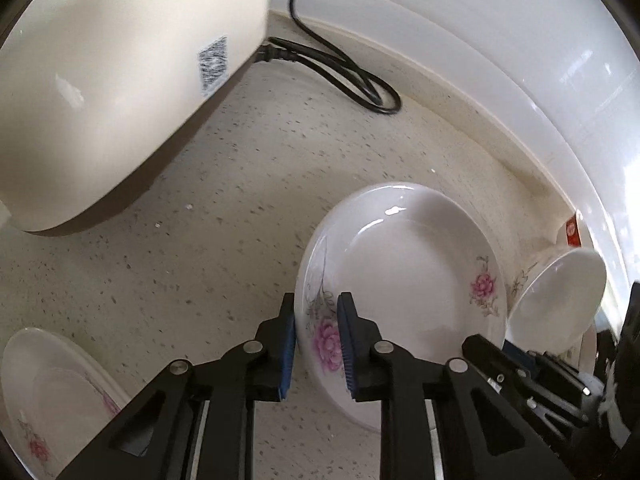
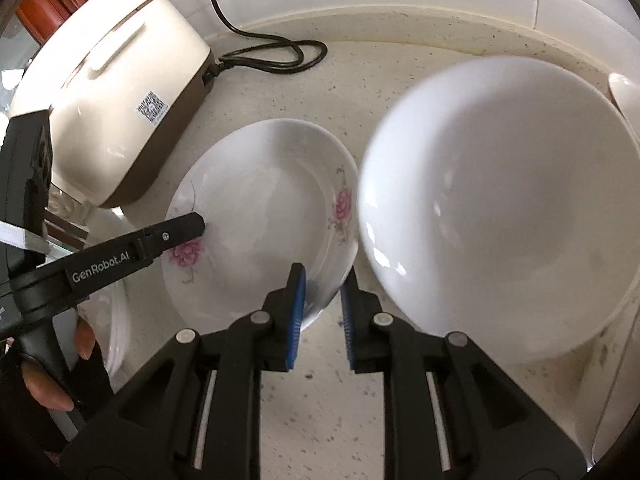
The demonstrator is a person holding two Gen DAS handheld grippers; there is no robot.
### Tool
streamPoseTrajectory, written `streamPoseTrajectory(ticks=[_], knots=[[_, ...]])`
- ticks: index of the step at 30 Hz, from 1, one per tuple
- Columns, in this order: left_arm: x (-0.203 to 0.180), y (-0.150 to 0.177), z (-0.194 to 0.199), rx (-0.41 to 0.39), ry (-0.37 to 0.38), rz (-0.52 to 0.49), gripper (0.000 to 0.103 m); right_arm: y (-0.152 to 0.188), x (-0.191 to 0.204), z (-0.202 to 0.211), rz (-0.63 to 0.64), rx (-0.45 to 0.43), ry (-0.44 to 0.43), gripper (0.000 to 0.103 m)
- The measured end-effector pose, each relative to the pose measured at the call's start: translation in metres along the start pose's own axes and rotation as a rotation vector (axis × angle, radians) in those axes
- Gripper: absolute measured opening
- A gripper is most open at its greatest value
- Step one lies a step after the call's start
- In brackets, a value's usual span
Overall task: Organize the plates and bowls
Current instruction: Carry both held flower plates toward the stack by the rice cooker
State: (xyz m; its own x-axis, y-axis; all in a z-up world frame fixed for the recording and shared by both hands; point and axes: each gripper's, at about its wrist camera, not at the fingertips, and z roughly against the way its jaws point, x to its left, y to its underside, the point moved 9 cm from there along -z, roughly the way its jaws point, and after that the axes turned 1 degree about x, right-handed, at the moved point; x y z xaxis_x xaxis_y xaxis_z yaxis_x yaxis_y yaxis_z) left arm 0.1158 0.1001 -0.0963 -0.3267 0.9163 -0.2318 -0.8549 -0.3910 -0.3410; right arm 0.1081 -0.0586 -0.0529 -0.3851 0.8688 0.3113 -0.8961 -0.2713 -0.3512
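A white plate with pink flowers (image 1: pixel 400 280) (image 2: pixel 260 208) lies over the speckled counter. My left gripper (image 1: pixel 318 344) is shut on its left rim, one blue pad inside and one outside. The right wrist view shows that finger (image 2: pixel 180 232) lying on the rim by a flower. My right gripper (image 2: pixel 322 316) is shut on the opposite rim, which runs between its pad tips. In the left wrist view the right gripper (image 1: pixel 500 350) straddles that edge. A plain white bowl (image 2: pixel 500 208) (image 1: pixel 556 296) sits tilted just right of the plate, blurred and outside the jaws.
A cream rice cooker (image 1: pixel 120 80) (image 2: pixel 120 100) stands at the left, its black cord (image 2: pixel 272 56) looping toward the tiled wall (image 1: pixel 480 40). Another flowered plate (image 1: pixel 48 392) lies at the lower left. A gloved hand (image 2: pixel 52 384) holds the left gripper. More white crockery (image 2: pixel 624 92) is at far right.
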Motion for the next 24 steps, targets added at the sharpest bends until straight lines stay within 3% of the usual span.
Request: streamPoseTrajectory(ticks=[13,24], knots=[[-0.018,0.031,0.023,-0.011,0.096,-0.003,0.021,0.012,0.001,0.043,-0.019,-0.095,0.033,0.02],[-0.042,0.027,0.053,-0.067,0.132,-0.012,0.022,0.01,-0.003,0.092,-0.034,-0.189,0.053,0.02]])
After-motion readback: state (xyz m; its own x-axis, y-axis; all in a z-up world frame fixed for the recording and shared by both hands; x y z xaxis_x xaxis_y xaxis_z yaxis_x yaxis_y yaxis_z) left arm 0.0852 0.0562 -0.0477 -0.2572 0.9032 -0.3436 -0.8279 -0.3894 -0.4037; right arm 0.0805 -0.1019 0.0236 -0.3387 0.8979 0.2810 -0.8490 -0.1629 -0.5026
